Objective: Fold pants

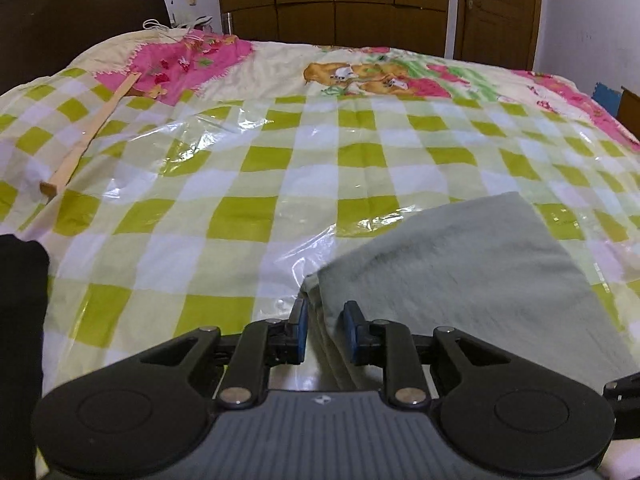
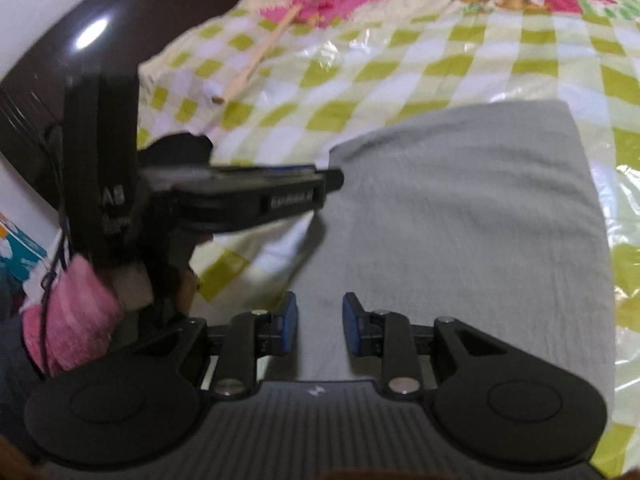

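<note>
The grey pants [image 2: 460, 220] lie folded flat on the bed [image 1: 260, 160]. The left gripper [image 1: 325, 330] straddles their layered edge, jaws apart and not pinching; the right gripper [image 2: 320, 322] hovers over the cloth, jaws apart and empty. Before releasing, square the edges and press flat. The near end of the pants is hidden behind both grippers, and blur obscures any creases.

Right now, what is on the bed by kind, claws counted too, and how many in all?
Grey pants, folded: 1
Wooden stick: 1
Clear plastic sheet over the checked quilt: 1
Claws, left claw and right claw: 2
Total: 5, the quilt not counted.
</note>
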`<state>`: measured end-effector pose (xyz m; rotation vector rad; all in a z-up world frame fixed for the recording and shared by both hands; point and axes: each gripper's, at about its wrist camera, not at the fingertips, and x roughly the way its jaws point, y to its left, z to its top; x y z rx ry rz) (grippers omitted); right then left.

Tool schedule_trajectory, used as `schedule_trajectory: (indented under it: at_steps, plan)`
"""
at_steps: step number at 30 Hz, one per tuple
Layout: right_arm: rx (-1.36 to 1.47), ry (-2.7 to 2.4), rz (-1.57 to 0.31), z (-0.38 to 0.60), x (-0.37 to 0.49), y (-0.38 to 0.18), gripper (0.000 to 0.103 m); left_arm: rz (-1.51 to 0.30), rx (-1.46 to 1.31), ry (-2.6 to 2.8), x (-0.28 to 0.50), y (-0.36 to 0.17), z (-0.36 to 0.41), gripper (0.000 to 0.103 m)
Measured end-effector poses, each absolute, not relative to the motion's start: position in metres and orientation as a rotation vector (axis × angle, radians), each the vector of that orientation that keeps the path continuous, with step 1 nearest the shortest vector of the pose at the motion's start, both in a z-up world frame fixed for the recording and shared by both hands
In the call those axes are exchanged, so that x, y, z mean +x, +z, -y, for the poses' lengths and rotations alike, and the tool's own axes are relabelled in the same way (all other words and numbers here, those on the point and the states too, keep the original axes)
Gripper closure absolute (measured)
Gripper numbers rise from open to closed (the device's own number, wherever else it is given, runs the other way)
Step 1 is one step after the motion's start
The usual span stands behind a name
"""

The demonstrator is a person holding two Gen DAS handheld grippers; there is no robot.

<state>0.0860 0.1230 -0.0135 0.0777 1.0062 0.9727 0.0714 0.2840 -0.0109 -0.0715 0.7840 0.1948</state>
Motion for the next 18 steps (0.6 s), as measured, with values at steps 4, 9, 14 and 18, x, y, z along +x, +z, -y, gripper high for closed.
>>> schedule_trajectory:
  at_steps: [4,9,14,18]
  plan:
    - [0.024,0.976,-0.998,-0.117,0.073,-0.012,0.074,-0.795,-0.061,0.188,0.059,-0.005,-0.271,0.068]
    - [0.019,0.931,-1.067,-0.117,0.072,-0.025,0.074,-0.851,-0.076,0.185,0.05,-0.01,-0.262,0.068]
    - [0.017,0.935,-0.976,-0.097,0.063,0.007,0.072,-0.834,-0.079,0.188,0.032,0.005,-0.251,0.067]
    - [0.049,0.901,-0.953,-0.076,0.058,0.019,0.069,-0.818,-0.075,0.193,0.019,0.016,-0.238,0.063]
